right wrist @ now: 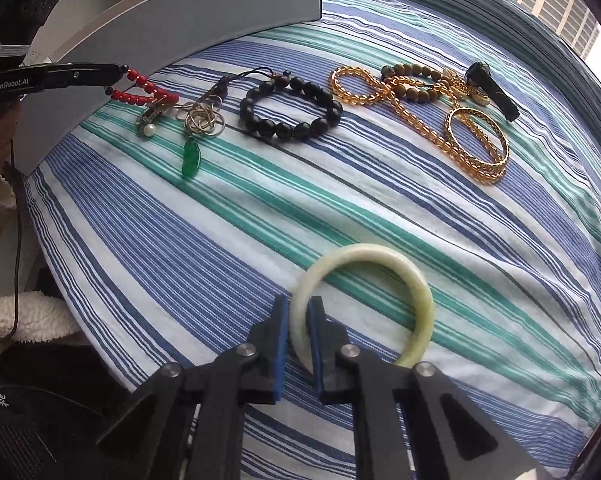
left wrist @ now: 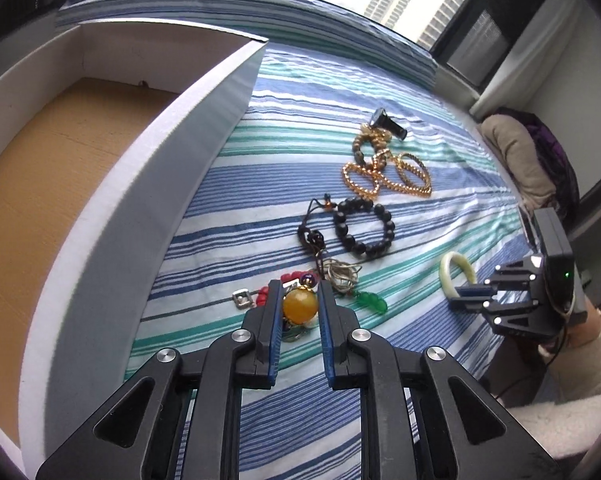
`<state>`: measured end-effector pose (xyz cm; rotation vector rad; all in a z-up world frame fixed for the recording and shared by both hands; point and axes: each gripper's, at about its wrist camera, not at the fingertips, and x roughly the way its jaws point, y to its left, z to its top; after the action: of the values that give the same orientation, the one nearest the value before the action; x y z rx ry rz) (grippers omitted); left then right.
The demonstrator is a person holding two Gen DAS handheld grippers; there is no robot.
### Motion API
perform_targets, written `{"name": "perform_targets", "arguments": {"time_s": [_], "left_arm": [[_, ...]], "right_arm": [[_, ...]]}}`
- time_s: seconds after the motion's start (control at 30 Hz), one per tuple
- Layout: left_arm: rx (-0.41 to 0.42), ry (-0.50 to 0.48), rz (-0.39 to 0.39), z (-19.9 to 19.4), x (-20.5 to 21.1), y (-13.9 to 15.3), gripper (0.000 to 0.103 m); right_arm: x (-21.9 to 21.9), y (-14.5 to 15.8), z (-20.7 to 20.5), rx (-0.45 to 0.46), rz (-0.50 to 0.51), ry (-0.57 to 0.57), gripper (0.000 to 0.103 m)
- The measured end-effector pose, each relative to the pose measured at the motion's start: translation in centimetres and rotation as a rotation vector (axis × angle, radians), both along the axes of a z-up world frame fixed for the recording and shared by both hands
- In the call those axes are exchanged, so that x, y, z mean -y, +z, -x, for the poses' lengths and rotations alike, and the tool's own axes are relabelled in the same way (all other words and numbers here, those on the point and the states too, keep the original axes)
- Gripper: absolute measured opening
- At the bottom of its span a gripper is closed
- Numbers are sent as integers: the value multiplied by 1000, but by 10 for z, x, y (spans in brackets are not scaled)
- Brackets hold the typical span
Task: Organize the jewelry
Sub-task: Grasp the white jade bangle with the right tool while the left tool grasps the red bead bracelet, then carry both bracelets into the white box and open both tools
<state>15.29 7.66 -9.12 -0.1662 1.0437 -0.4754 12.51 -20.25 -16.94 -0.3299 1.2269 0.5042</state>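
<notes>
Ranging from left to right: the white box (left wrist: 112,216) shows only bare cardboard floor, so nothing visible is stored yet. My left gripper (left wrist: 299,306) brackets an amber bead (left wrist: 299,305); whether the pads grip it I cannot tell. Beaded bracelets (right wrist: 290,110) and gold chains (right wrist: 476,148) lie on the striped bedspread (right wrist: 340,216). My right gripper (right wrist: 299,314) is clamped on the jade bangle (right wrist: 364,300).

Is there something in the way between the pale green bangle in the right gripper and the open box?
Yes. The right gripper is shut on the pale green bangle; between it and the white box lie the black bead bracelet, the green pendant and the left gripper around the amber bead.
</notes>
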Motion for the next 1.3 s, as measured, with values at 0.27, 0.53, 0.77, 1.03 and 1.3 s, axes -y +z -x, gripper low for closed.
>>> {"name": "perform_targets", "arguments": {"time_s": [0.27, 0.53, 0.77, 1.03, 1.3], "left_arm": [[5, 93, 108, 2, -17, 34, 15], [7, 193, 93, 34, -35, 71, 15], [155, 381, -63, 68, -84, 129, 15], [185, 699, -305, 67, -157, 120, 15], [-25, 802, -245, 45, -192, 35, 15]], "right_arm": [[26, 32, -10, -35, -240, -105, 10], [9, 76, -11, -38, -382, -66, 10], [-56, 147, -21, 84, -444, 42, 10], [-199, 202, -55, 195, -461, 236, 10], [-335, 140, -86, 144, -272, 376, 11]]}}
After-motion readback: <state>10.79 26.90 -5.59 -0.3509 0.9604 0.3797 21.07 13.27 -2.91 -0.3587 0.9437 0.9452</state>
